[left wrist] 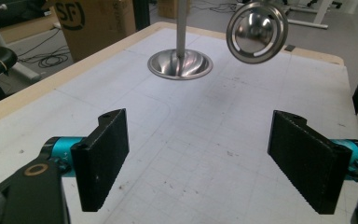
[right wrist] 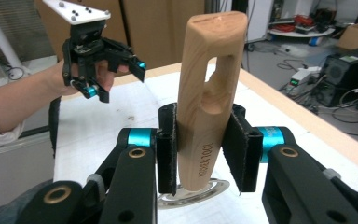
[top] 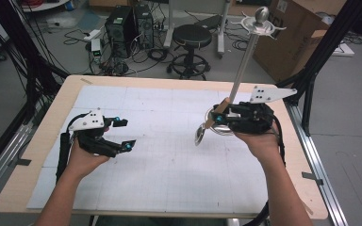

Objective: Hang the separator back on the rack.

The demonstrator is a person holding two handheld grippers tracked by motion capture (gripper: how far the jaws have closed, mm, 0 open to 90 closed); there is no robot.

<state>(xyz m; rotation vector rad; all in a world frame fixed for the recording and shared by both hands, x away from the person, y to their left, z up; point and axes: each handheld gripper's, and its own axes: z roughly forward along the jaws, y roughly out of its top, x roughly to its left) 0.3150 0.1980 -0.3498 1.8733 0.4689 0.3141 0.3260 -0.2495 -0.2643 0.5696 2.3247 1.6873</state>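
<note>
Right gripper (right wrist: 205, 154) pinching a wooden-handled strainer (right wrist: 209, 93) lifted near the hanging stand (top: 250, 47), left gripper (left wrist: 205, 158) spread; hooking it likely next

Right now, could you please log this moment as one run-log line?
right gripper: shut on wooden handle | strainer: lifted, near stand | left gripper: open, holding nothing

wooden handle (right wrist: 208, 93): pale tan, dark print
metal stand base (left wrist: 180, 64): shiny silver
table mat (top: 169, 160): white, faint grid
gripper pads (left wrist: 103, 156): black
</note>
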